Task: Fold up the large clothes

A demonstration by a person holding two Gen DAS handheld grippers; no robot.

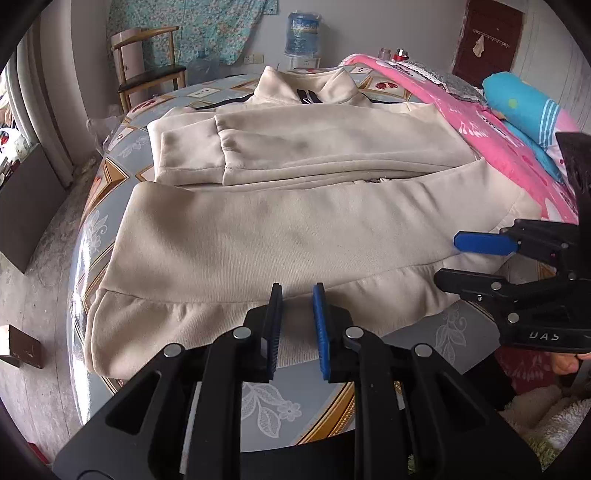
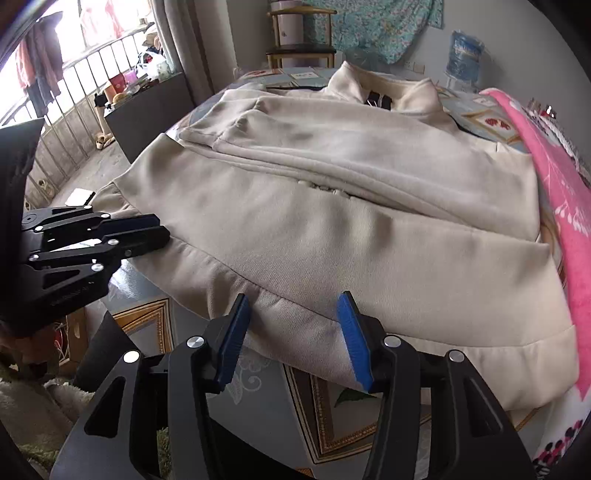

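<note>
**Two hand-held grippers at the hem of a half-folded cream jacket**

Nearest the lens in the left wrist view, the left hand-held gripper [image 1: 297, 295] stands with its jaws only narrowly parted, one pad blue [image 1: 320, 325], the other dark. The jacket's ribbed hem [image 1: 177, 321] shows in the small gap between them, but whether the pads actually pinch the cloth cannot be told. In the right wrist view this same gripper [image 2: 159, 230] lies low at the jacket's left edge, its fingers close together.

The right hand-held gripper [image 2: 293, 304] has its blue pads [image 2: 352, 339] clearly apart, straddling the hem from above without pressing on it. From the left wrist view it [image 1: 452, 260] comes in from the right side, with fingertips of the person's hand [image 1: 565, 363] visible behind it.

The cream jacket [image 2: 332, 229] lies spread on the bench [image 1: 273, 402], which has a patterned blue-grey and gold cover. Its sleeves [image 1: 314, 144] are folded across the body, collar [image 1: 306, 83] at the far end, hem nearest the cameras. A pink blanket [image 1: 491, 136] lies along the jacket's right side, touching it, with a blue pillow [image 1: 524, 107] beyond. A wooden chair [image 1: 147, 70] and a water bottle [image 1: 303, 31] stand by the far wall.
</note>
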